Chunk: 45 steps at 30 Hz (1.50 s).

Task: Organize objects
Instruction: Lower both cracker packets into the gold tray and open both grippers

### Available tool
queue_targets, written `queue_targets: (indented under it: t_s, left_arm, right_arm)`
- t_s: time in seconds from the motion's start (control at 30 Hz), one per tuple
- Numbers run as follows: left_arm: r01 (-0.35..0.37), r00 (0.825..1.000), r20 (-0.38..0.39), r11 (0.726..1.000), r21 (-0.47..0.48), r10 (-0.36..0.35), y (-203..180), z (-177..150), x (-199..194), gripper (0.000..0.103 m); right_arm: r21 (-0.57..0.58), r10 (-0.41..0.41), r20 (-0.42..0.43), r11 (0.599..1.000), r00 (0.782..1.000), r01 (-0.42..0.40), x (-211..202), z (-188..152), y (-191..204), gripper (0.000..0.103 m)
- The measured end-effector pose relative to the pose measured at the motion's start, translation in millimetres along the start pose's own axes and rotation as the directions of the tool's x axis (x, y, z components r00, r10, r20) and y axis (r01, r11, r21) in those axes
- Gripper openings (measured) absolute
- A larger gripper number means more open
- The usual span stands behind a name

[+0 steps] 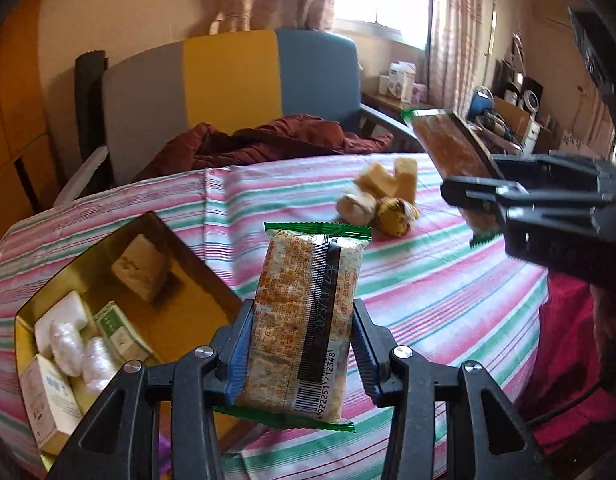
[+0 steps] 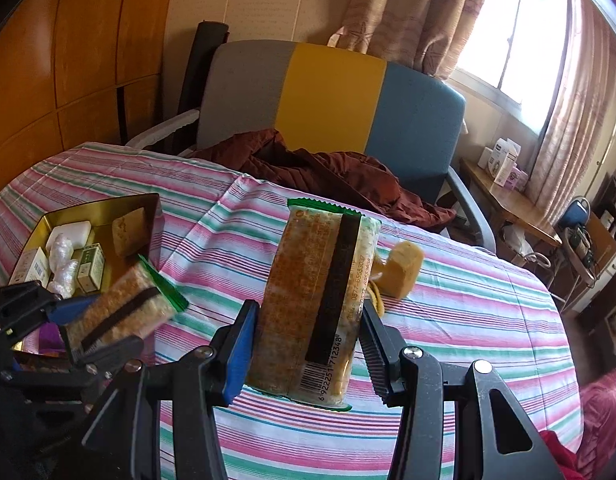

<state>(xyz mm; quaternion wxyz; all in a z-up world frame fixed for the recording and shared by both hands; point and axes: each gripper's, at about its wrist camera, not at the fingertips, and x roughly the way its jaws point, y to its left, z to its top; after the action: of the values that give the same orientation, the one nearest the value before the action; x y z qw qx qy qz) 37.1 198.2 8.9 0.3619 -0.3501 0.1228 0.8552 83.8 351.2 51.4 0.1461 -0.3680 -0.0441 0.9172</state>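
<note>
- Left gripper [image 1: 303,356]: I see its jaws clamped on a clear, green-edged cracker packet [image 1: 308,316], held upright above the striped pink-and-green tablecloth [image 1: 428,280].
- Right gripper [image 2: 305,344] grips a second matching cracker packet [image 2: 320,304].
- Gold metal tin [image 1: 51,292] at left holds small boxes and wrapped pieces; its near end is cut off.
- Tan snack pieces [image 1: 388,196] on the cloth are blurred.

Gold tin [image 1: 223,292] cut off by left gripper [image 1: 303,348] — contents' labels unreadable, snacks [image 1: 382,200] beyond blurred
</note>
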Motion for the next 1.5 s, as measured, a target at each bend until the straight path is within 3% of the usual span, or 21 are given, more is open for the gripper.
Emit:
queue_targets:
  t_s: [0.13, 0.33, 0.43, 0.63, 0.73, 0.9, 1.13, 1.3, 1.5]
  left_arm:
    - [-0.027, 0.999, 0.024, 0.998, -0.048, 0.028, 21.2, 0.1, -13.2, 0.045]
    - [-0.08, 0.996, 0.037, 0.983, -0.165, 0.087, 70.3, -9.5, -37.7, 0.045]
    - [-0.124, 0.99, 0.033, 0.961, -0.247, 0.136, 104.4, -18.7, -50.4, 0.045]
    - [-0.208, 0.973, 0.005, 0.892, -0.401, 0.229, 173.0, -37.3, -65.2, 0.045]
    - [-0.218, 0.97, 0.0, 0.872, -0.438, 0.243, 193.2, -40.9, -66.1, 0.045]
    - [-0.215, 0.971, -0.005, 0.865, -0.453, 0.239, 212.6, -29.8, -51.1, 0.045]
    - [-0.222, 0.974, -0.055, 0.888, -0.404, 0.218, 225.4, -4.2, -7.6, 0.046]
    - [-0.225, 0.974, -0.1, 0.868, -0.443, 0.201, 238.2, 1.4, 16.3, 0.051]
    - [-0.252, 0.967, -0.094, 0.853, -0.458, 0.235, 233.7, -13.5, 0.8, 0.051]
  right_arm:
    - [-0.011, 0.045, -0.005, 0.999, 0.999, -0.045, 5.6, 4.3, 14.4, 0.05]
    - [-0.048, 0.182, -0.033, 0.982, 0.983, -0.183, 22.4, 7.1, 54.6, 0.05]
    - [-0.07, 0.266, -0.051, 0.961, 0.963, -0.269, 31.2, 9.0, 77.5, 0.05]
    - [-0.123, 0.344, -0.096, 0.927, 0.934, -0.354, 51.3, 18.2, 121.9, 0.05]
    - [-0.141, 0.377, -0.116, 0.91, 0.919, -0.391, 61.7, 25.6, 139.6, 0.05]
    - [-0.182, 0.385, -0.148, 0.895, 0.911, -0.407, 81.1, 39.5, 166.8, 0.05]
    - [-0.211, 0.367, -0.182, 0.892, 0.912, -0.4, 111.4, 55.1, 192.0, 0.052]
    - [-0.205, 0.332, -0.176, 0.908, 0.927, -0.365, 123.3, 57.0, 191.6, 0.057]
    - [-0.188, 0.335, -0.181, 0.911, 0.925, -0.367, 113.1, 45.5, 185.8, 0.063]
